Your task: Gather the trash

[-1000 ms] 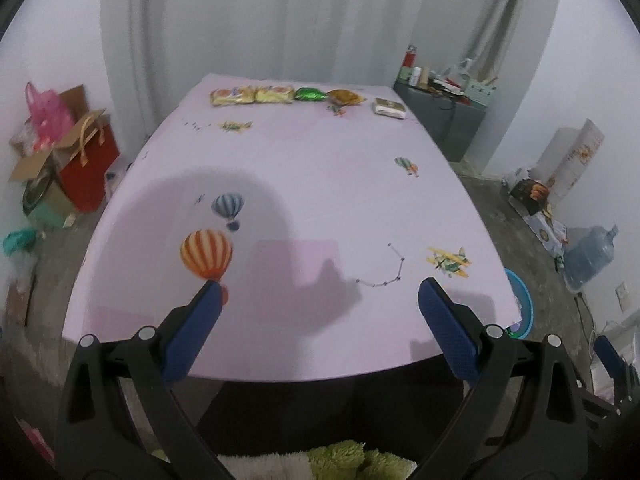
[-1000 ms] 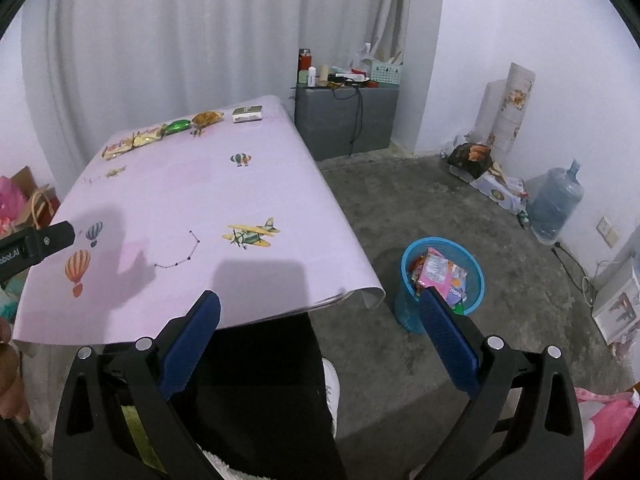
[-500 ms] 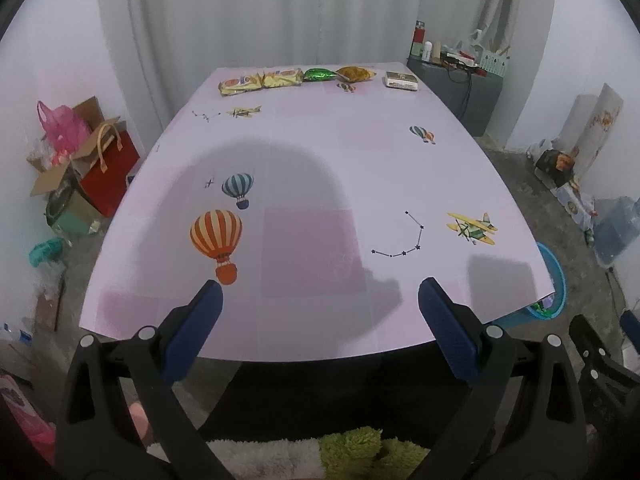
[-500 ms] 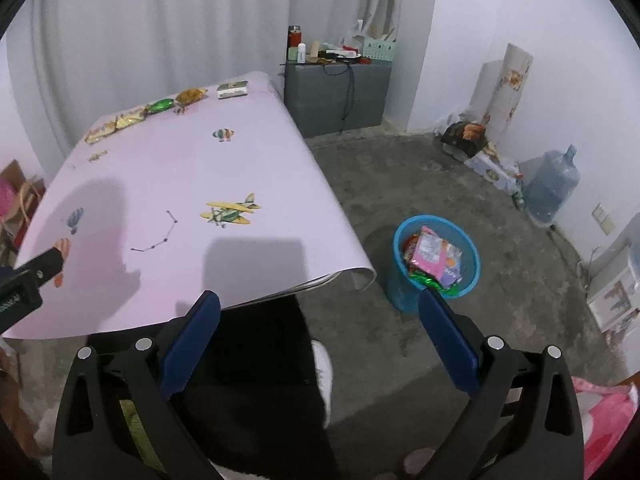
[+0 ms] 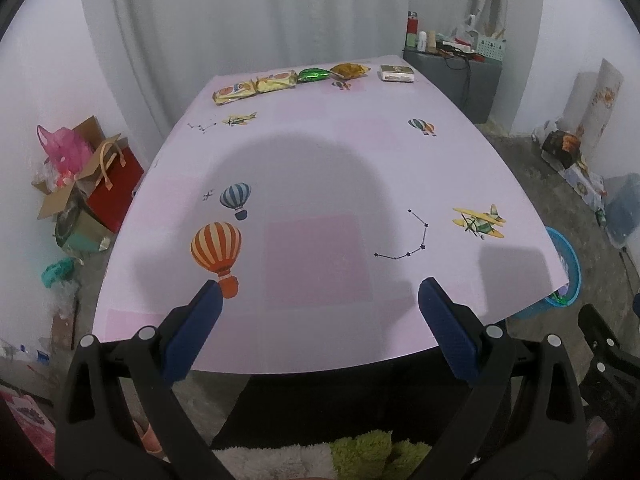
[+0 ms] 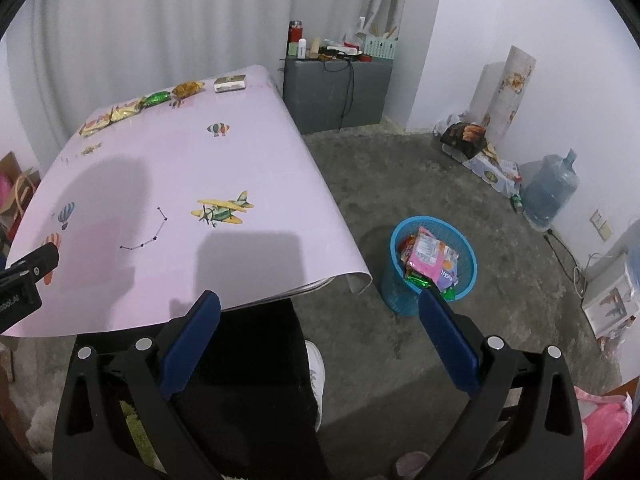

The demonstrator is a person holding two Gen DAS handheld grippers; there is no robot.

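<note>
While wrappers (image 5: 256, 87) line the table's (image 5: 320, 184) far edge, both grippers (left (image 5: 320, 312), right (image 6: 320, 316)) gape empty

A pink cloth-covered table (image 5: 320, 168) spreads ahead of the fingers; along its far edge lie yellow snack packets (image 5: 256, 86), a green wrapper (image 5: 314, 75), an orange wrapper (image 5: 349, 70) and a small box (image 5: 396, 73).

1. Two yellow snack packets (image 5: 256, 87), green wrapper (image 5: 315, 75), orange wrapper (image 5: 349, 70), small box (image 5: 396, 73): flat, in a row along the table's far edge.
2. Blue bin (image 6: 433, 266): upright on the floor, right of the table, full of wrappers.
</note>
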